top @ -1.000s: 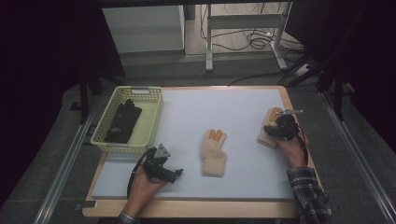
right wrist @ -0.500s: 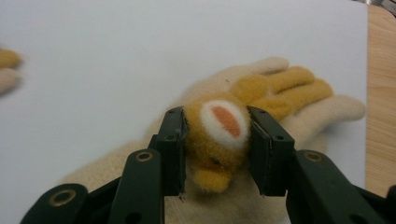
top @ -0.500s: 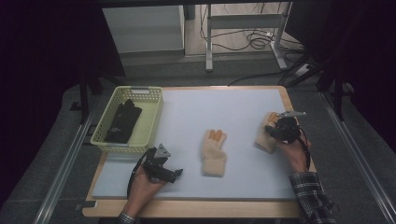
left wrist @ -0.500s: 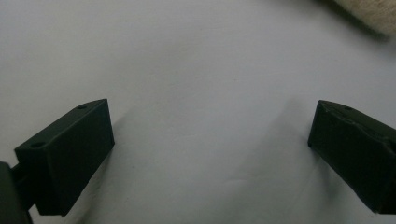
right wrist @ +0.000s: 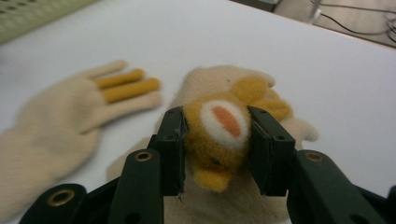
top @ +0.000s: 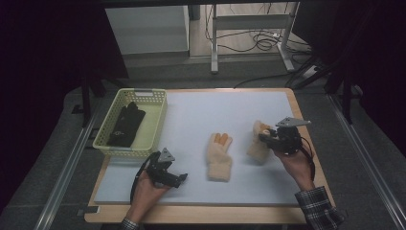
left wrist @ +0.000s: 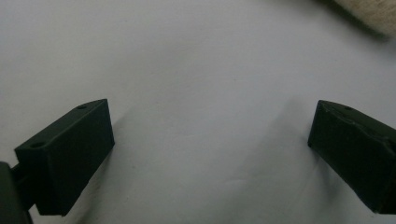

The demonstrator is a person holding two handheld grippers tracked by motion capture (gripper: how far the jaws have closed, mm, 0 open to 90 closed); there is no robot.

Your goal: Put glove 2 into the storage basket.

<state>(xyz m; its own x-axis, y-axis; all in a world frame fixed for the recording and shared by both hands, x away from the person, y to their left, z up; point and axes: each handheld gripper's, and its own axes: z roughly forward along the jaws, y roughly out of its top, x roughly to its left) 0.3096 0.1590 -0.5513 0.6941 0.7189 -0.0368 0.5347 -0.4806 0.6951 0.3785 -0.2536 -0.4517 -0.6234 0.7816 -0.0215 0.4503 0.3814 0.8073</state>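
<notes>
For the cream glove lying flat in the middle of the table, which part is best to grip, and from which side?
Probably the wide cuff of the cream glove, approached from the person's side by the left gripper. The cuff end lies nearest that gripper, whose jaws stand open. A low pinch of the edge suits the flat fabric.

No writing, label, brand, number or sign is showing legibly anywhere in these pictures.
</notes>
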